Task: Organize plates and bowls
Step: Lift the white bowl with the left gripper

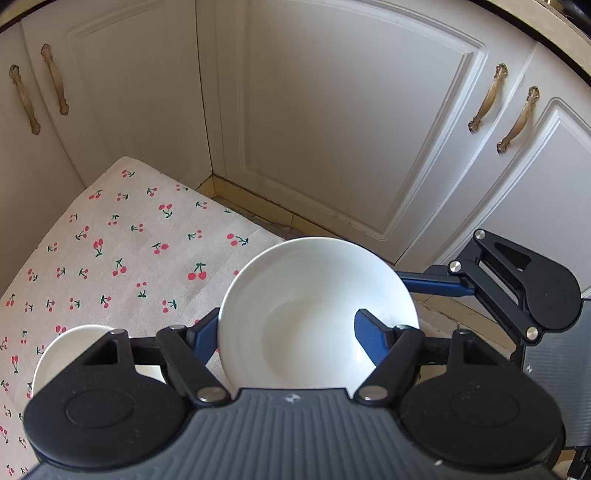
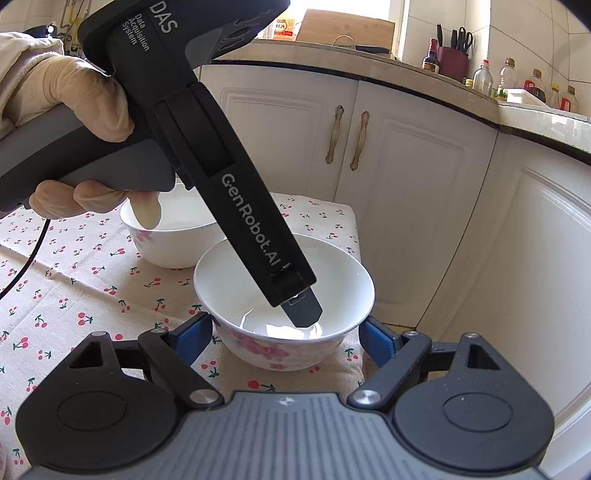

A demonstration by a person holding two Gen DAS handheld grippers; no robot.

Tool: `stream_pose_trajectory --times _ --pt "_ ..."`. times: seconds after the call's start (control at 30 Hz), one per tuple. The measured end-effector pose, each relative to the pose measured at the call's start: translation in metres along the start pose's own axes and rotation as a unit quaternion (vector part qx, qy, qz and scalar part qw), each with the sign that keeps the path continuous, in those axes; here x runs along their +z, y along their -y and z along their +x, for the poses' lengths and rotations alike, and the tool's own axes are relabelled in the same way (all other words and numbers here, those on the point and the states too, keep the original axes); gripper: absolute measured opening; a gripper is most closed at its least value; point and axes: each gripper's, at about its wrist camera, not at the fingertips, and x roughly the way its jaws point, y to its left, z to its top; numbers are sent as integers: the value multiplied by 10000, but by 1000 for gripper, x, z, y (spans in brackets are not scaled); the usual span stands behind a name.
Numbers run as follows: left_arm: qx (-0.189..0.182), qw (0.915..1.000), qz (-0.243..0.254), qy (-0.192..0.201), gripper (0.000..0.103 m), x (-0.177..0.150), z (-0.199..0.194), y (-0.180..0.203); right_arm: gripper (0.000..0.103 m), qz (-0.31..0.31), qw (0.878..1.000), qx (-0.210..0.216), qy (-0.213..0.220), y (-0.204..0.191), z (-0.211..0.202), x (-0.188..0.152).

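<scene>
the left hand-held gripper (image 2: 301, 314) carries white lettering: "das" with "data acquisition system" under it on the upper body, and "genrobot.ai" along its finger. a carton (image 2: 284, 29) on the counter (image 2: 406, 70) has unreadable print.

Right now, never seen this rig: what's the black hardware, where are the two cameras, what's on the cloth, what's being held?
No robot: a person holds a two-finger gripper in each hand; a gloved hand shows. Each picture comes from a fisheye camera on one gripper, looking along its blue fingers. On the cherry-print cloth stand a near bowl and a far bowl. The left gripper pinches the near bowl's wall, one finger inside. The right gripper straddles it, open, untouching.
</scene>
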Motion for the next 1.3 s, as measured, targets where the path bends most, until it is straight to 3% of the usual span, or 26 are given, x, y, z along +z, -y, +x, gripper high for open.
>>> stream_pose_trajectory --times 0.3,0.63,1.3 --pt "-58 9999 -95 52 74 -9 -12 5 89 146 9997 169 -107 0 -9 3" --pt "-24 9996 -171 237 74 -31 -54 22 89 41 9995 298 -121 -19 -44 11" --pt "234 9973 -430 556 75 -109 -141 59 89 -256 9973 686 -8 -85 -126 19"
